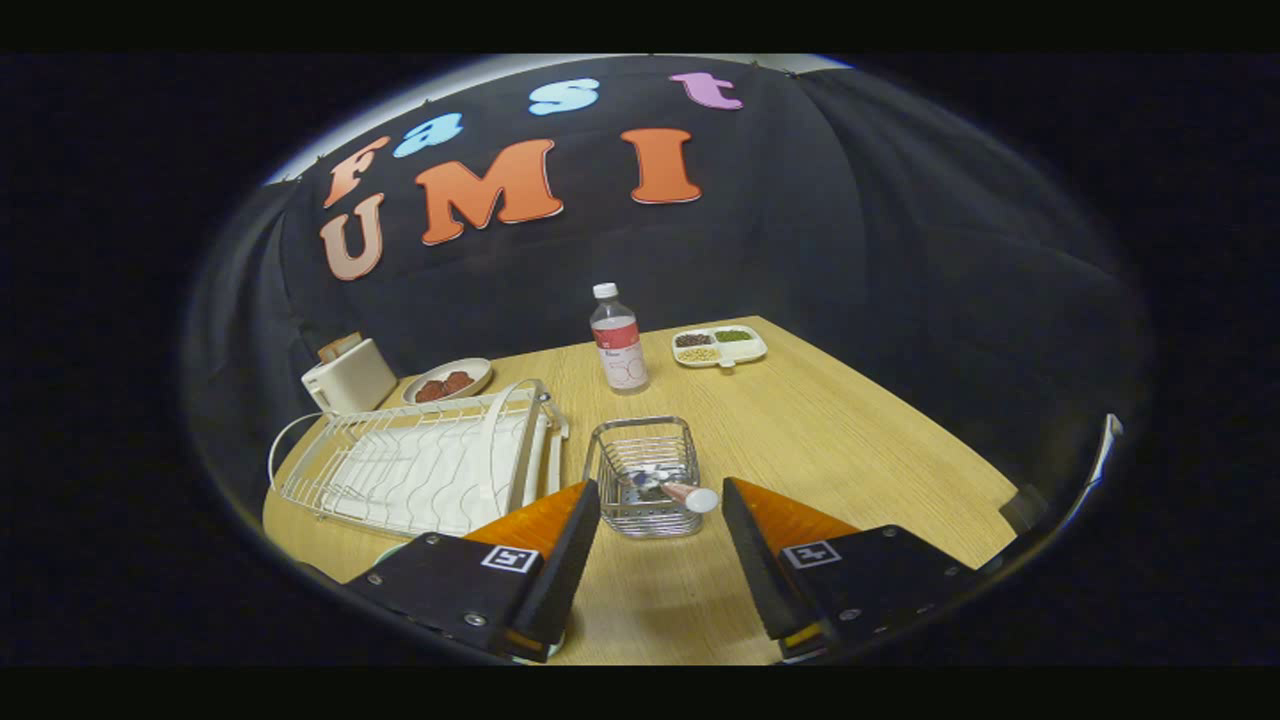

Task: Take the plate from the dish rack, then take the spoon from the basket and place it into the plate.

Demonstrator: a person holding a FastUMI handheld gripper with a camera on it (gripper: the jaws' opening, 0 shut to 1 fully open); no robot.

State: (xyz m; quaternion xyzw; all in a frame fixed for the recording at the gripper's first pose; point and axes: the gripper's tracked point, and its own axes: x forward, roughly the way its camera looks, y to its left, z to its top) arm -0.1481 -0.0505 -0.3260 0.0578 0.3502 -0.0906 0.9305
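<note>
Tool (660, 525) wide, holding nothing | you're lined up on basket (643, 475) just ahead | spoon (672, 489) handle pokes toward you, easy pinch | rack (420, 465) left.

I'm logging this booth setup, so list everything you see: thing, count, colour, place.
table: one, light wood, under everything
dish rack: one, white wire, beyond the left finger
basket: one, silver wire, just ahead of the fingers
spoon: one, pale handle, in the basket
bottle: one, clear, white cap, behind the basket
sectioned tray: one, white, right of the bottle
dish: one, pale, brown food, behind the rack
toaster: one, white, beside the dish
tongs: one, black and orange, open, empty
</note>
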